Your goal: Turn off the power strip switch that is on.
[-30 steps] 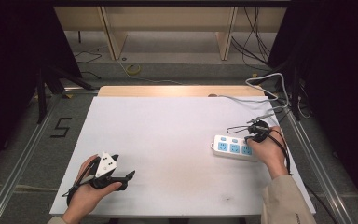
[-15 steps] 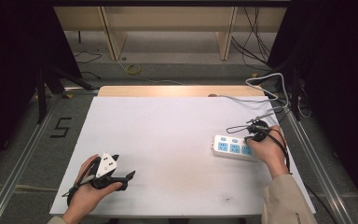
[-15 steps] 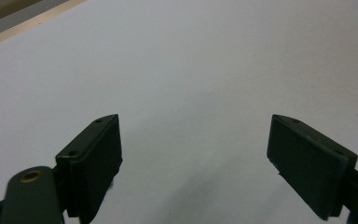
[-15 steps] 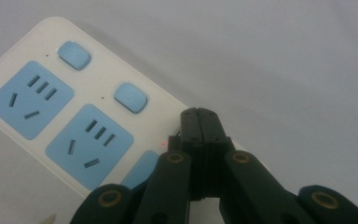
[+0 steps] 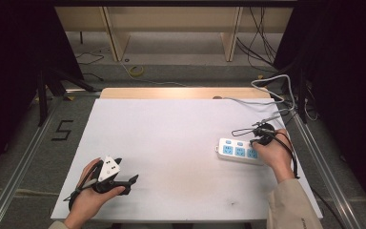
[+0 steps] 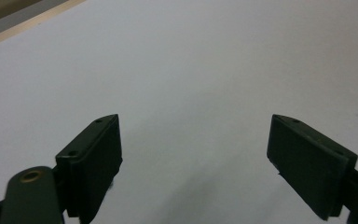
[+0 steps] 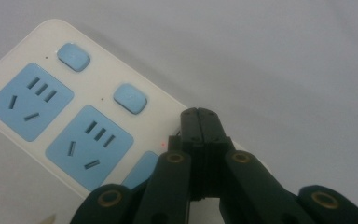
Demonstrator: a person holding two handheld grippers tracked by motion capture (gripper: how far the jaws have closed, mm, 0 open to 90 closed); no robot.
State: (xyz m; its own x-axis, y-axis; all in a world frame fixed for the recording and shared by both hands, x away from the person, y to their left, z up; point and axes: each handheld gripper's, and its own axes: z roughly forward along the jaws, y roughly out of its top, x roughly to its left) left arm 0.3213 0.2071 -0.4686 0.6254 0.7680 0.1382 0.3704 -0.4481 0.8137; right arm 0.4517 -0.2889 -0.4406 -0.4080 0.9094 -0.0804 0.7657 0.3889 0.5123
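A white power strip (image 5: 238, 150) with blue sockets and blue switches (image 7: 129, 98) lies at the right of the white table (image 5: 171, 129). My right gripper (image 5: 254, 141) is shut with nothing between its jaws. Its tips (image 7: 200, 117) sit over the strip's edge beside the third socket, next to a small red light. Whether the tips press on the strip I cannot tell. At the near left of the table my left gripper (image 5: 125, 171) rests in the person's hand, its jaws wide open (image 6: 193, 154) over bare tabletop.
A grey cable (image 5: 271, 90) runs from the strip to the back right and off the table. A wooden band (image 5: 181, 93) edges the far side. Metal rails flank the table, and a "5" (image 5: 63, 130) is marked on the floor at left.
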